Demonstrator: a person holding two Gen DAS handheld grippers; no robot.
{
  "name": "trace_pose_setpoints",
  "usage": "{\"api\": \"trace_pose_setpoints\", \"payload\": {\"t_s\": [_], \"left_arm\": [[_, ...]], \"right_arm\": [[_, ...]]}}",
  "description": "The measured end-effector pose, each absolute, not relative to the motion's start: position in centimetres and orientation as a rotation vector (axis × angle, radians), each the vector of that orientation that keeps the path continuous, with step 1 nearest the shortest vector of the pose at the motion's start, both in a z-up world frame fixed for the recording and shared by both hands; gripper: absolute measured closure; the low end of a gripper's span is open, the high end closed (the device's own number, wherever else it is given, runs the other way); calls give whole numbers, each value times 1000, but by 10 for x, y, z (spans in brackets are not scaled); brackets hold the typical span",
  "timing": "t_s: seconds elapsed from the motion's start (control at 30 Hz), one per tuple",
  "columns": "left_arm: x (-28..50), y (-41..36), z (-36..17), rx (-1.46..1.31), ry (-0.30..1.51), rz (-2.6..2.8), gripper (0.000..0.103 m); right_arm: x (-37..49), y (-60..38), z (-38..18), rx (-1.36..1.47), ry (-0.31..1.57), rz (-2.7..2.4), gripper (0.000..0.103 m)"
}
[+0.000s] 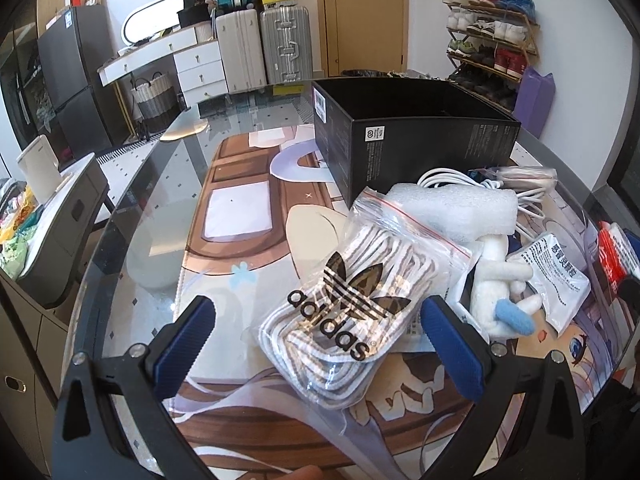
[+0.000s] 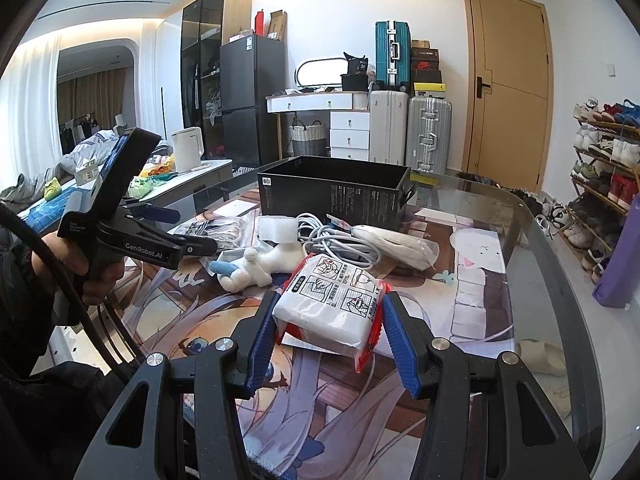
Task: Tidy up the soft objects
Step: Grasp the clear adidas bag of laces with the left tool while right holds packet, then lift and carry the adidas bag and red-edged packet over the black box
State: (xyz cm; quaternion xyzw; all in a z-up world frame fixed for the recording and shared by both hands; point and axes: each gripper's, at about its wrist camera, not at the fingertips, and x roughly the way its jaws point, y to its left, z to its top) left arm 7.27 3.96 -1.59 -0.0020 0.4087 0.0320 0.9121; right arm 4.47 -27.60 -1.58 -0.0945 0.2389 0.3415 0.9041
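Observation:
A clear zip bag of white laces with an adidas logo [image 1: 352,300] lies on the printed mat between the wide-open fingers of my left gripper [image 1: 316,334], which holds nothing. My right gripper [image 2: 328,328] is shut on a white and red pack of wipes [image 2: 334,306] and holds it just above the mat. A white plush toy with a blue part [image 1: 502,292] [image 2: 256,266] lies beside the bags. An open black box [image 1: 412,136] [image 2: 334,190] stands at the back of the pile. The left gripper also shows in the right wrist view [image 2: 192,248].
White foam [image 1: 452,210], coiled white cable [image 2: 340,240], a printed white pouch [image 1: 554,272] and a bagged white item [image 2: 400,246] crowd the mat in front of the box. The glass table edge [image 2: 560,272] curves right. Suitcases and a shoe rack stand beyond.

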Motion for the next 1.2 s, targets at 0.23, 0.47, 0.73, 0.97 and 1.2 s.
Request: {"api": "trace_pose_setpoints", "payload": {"t_s": [0.23, 0.47, 0.73, 0.97, 1.2], "left_arm": [[78, 35, -21, 0, 872, 33, 17], [73, 27, -18, 15, 855, 1, 41], [61, 28, -14, 0, 827, 2, 50], [54, 31, -11, -24, 801, 7, 54], [49, 29, -10, -28, 792, 1, 54]], "right_arm": [[45, -274, -16, -198, 496, 709, 50], [48, -271, -15, -199, 496, 715, 50], [50, -271, -15, -195, 492, 713, 50], [50, -272, -14, -195, 489, 713, 50], [51, -273, -12, -197, 479, 710, 50]]}}
